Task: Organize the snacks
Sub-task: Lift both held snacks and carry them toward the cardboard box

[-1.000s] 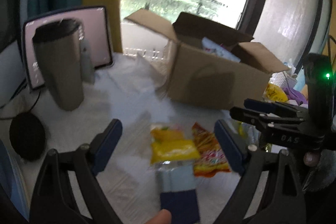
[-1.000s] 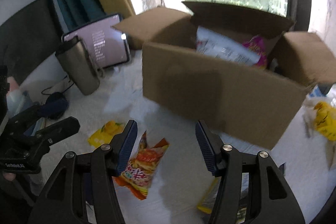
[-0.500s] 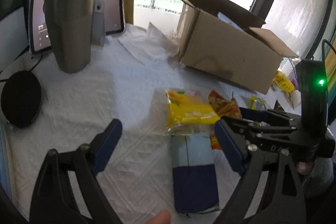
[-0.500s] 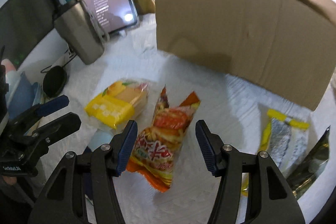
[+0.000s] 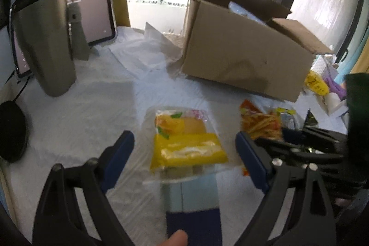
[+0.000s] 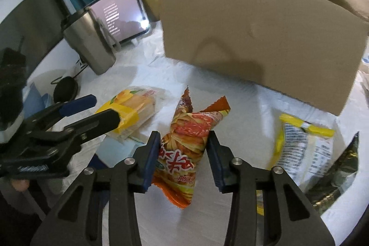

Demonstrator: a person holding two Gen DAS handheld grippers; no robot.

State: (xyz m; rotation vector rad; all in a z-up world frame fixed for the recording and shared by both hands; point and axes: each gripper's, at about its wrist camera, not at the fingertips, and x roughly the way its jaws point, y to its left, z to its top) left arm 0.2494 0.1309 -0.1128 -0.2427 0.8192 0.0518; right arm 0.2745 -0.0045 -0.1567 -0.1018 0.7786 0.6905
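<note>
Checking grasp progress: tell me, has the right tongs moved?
Yes. The right tongs dropped away from the cardboard box and closed around the orange snack bag.

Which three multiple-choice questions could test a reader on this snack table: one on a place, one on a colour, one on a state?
1. Where is the yellow snack packet?
A. On the white cloth, between the fingers of the left claw
B. In a drawer
C. On the floor

2. What colour are the pads of the right claw?
A. Red
B. Blue
C. Green

3. What is the state of the right claw?
A. Wide open over bare cloth
B. Far away from every snack
C. Shut on the orange snack bag

Answers:
1 A: the left wrist view shows the packet flat on the cloth, with one open finger on each side of it.
2 B: both inner pads are dark blue.
3 C: the right wrist view shows both pads pressing the sides of the bag.
</note>
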